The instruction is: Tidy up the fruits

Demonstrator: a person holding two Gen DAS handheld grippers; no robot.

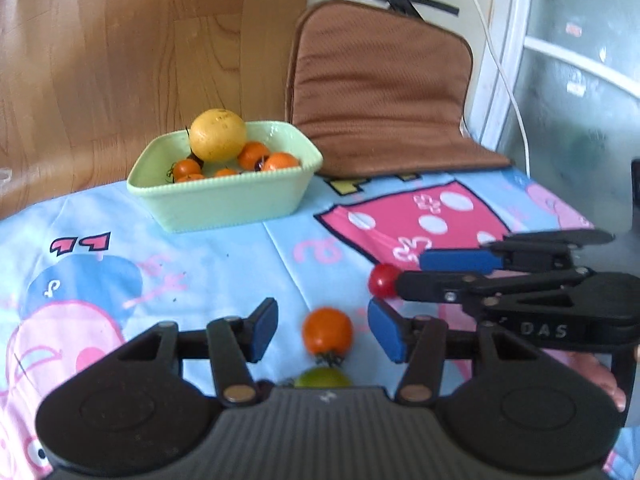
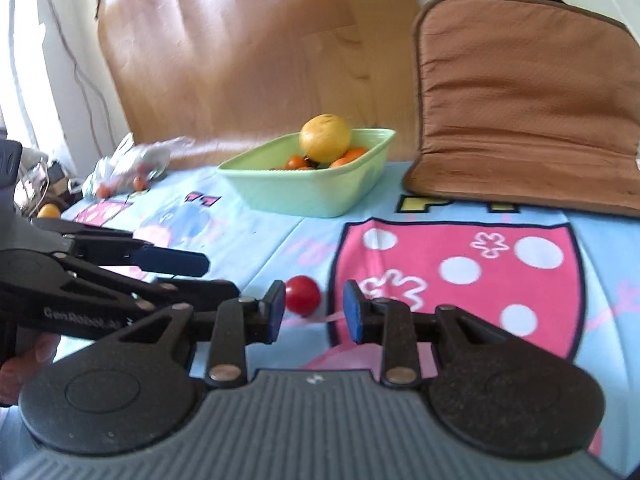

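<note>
An orange tomato (image 1: pixel 327 330) lies on the cartoon tablecloth (image 1: pixel 224 264) between the spread pads of my left gripper (image 1: pixel 325 330), which touch nothing. A green tomato (image 1: pixel 323 378) sits just behind it, half hidden by the gripper body. A red tomato (image 1: pixel 383 280) (image 2: pixel 303 295) rests on the cloth just past the tips of my right gripper (image 2: pixel 315 312) (image 1: pixel 410 274), whose pads stand apart and do not press on it. The left gripper (image 2: pixel 222 276) shows at the left of the right wrist view. A mint-green dish (image 1: pixel 224 200) (image 2: pixel 312 196) holds a big yellow citrus (image 1: pixel 218 136) (image 2: pixel 326 138) and several small orange tomatoes (image 1: pixel 280 160).
A brown cushion (image 1: pixel 380 92) (image 2: pixel 528 100) leans against the wall behind the table at the right. A plastic bag (image 2: pixel 128 168) with small fruit lies at the far left, with a yellow fruit (image 2: pixel 49 211) near it. A wooden board (image 2: pixel 248 52) stands behind the dish.
</note>
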